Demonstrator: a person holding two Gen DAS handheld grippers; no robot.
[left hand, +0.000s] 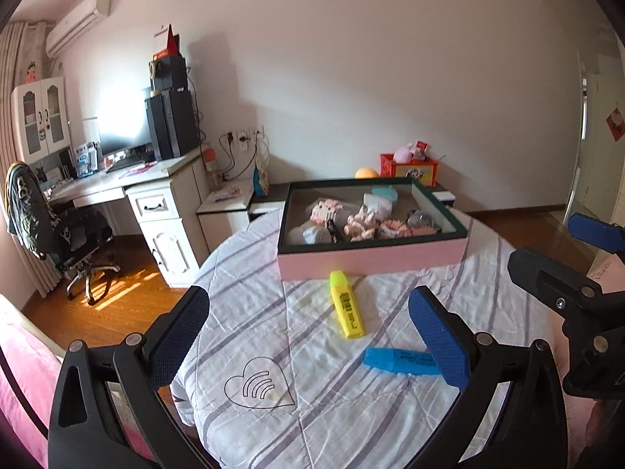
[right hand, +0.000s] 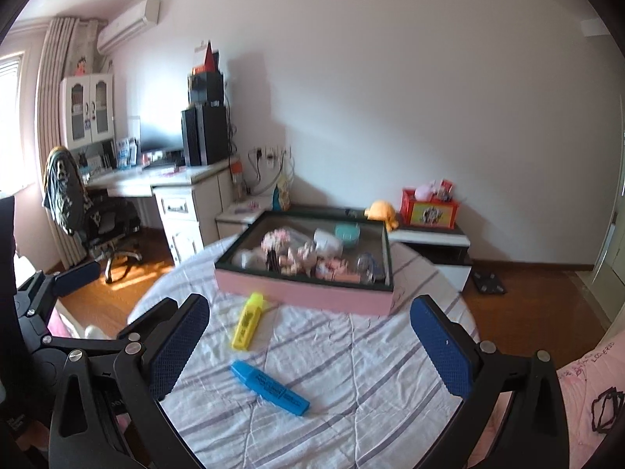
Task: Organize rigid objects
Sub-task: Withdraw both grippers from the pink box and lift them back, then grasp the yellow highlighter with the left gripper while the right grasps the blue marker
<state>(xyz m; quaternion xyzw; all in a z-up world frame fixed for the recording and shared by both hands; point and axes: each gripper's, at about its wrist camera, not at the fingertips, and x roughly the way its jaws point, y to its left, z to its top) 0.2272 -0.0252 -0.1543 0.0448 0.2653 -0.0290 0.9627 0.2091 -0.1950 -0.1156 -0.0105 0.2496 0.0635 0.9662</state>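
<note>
At the far left of the room a white desk (left hand: 117,183) stands against the wall, with a dark office chair (left hand: 58,230) in front of it; both are well apart from the bed.

The left gripper (left hand: 308,336) hovers over the striped bedspread (left hand: 273,351) with its jaws spread wide and nothing between its blue pads (left hand: 183,336).

Ahead of it the yellow highlighter (left hand: 347,305) lies flat on the bedspread, its cap end pointing toward the pink box (left hand: 371,260) and resting just beside the box's front wall. The blue highlighter (left hand: 398,359) lies flat nearer the camera, to the right of the yellow one and apart from it; in the left wrist view its right end is hidden behind the left gripper's right finger.

The pink box, dark green along its rim, sits on the bed beyond both highlighters and holds a jumble of small toys (left hand: 363,224).

The right gripper (right hand: 310,338) is likewise released, jaws wide apart and empty, above the bedspread with the blue highlighter (right hand: 269,387) lying below and between its fingers.

Behind the box to the right, a red container (right hand: 429,209) sits on a low cabinet (right hand: 441,240).
</note>
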